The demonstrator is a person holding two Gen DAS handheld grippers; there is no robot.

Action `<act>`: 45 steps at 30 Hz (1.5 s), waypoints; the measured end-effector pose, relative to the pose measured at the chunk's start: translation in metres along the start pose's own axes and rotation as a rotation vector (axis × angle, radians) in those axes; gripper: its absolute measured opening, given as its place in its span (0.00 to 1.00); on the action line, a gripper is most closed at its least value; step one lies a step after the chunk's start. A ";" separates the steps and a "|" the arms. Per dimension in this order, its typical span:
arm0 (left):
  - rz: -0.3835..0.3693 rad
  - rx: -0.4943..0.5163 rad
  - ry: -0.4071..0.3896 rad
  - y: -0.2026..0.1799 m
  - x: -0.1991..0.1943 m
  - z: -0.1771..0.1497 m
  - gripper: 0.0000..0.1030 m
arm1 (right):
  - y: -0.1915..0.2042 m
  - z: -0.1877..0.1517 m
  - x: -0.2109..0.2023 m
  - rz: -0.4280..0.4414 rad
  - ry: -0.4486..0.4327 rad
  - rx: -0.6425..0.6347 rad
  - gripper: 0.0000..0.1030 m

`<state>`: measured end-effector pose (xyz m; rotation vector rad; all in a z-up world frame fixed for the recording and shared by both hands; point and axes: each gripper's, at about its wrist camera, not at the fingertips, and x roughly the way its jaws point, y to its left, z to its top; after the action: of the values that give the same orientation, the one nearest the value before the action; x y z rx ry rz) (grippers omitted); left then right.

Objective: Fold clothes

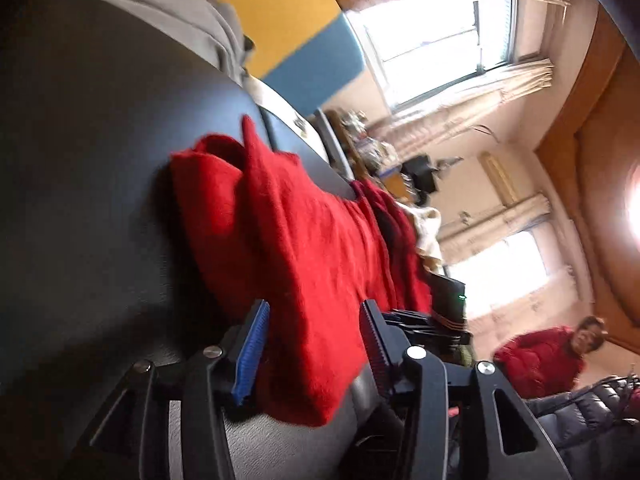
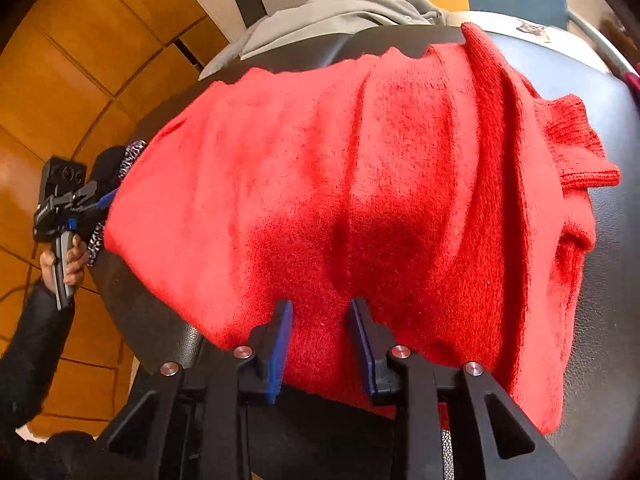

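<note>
Both tongs gape around the red sweater's point(image 2: 360, 184) edge. Left tongs point(image 1: 316, 344), right tongs point(image 2: 322, 344); dark table point(image 1: 100, 160) beneath.

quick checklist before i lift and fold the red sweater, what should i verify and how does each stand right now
1. Right hand-held gripper on the near edge of the red sweater: ok, cloth lies between its open fingers.
2. Left hand-held gripper on the sweater: ok, the fabric edge sits between its open fingers.
3. Firm grip on the cloth: not ok, both pairs of jaws stand apart, neither is clamped.
4. Sweater lying flat: not ok, ridges run across the body and the far end is bunched.
5. Fold path free of the grey garment: ok, it lies beyond the sweater's far edge, apart from it.
6. Sweater fully on the dark table: cannot tell, one end seems to hang over the rim.
</note>
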<state>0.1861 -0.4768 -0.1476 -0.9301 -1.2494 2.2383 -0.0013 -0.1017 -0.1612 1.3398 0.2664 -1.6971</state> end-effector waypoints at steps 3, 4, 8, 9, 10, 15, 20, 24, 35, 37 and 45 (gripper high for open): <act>-0.065 0.021 0.066 -0.003 0.014 -0.004 0.45 | 0.006 0.004 0.005 -0.014 0.011 0.000 0.30; -0.093 0.024 0.099 -0.005 0.019 -0.007 0.44 | 0.007 0.004 0.006 -0.017 0.014 0.002 0.30; -0.104 0.077 0.176 -0.022 0.013 -0.029 0.37 | 0.007 0.007 0.008 -0.022 0.020 0.006 0.30; -0.095 0.090 0.191 -0.026 0.010 -0.034 0.36 | 0.007 0.007 0.008 -0.021 0.020 0.008 0.30; -0.061 0.098 0.190 -0.028 0.007 -0.035 0.33 | 0.006 0.007 0.008 -0.018 0.020 0.011 0.30; 0.025 0.039 0.077 -0.019 -0.026 -0.036 0.33 | 0.004 0.007 0.007 -0.010 0.015 0.017 0.30; 0.010 -0.006 0.049 -0.008 -0.006 -0.027 0.42 | -0.003 0.002 0.003 0.023 -0.007 0.052 0.30; -0.111 -0.032 0.139 -0.008 0.020 -0.024 0.42 | -0.006 -0.008 -0.008 0.014 -0.008 0.060 0.30; 0.080 0.143 0.313 -0.041 0.014 -0.053 0.09 | 0.004 -0.012 -0.010 -0.015 0.003 0.032 0.37; 0.090 0.165 0.320 -0.050 0.007 -0.060 0.09 | 0.008 -0.009 -0.008 -0.042 0.017 0.015 0.36; 0.160 -0.021 0.119 -0.023 -0.037 -0.082 0.10 | 0.019 -0.009 -0.007 -0.071 0.019 -0.026 0.43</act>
<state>0.2713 -0.4402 -0.1458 -1.1915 -1.1855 2.2554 0.0185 -0.1025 -0.1519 1.3419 0.3491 -1.7344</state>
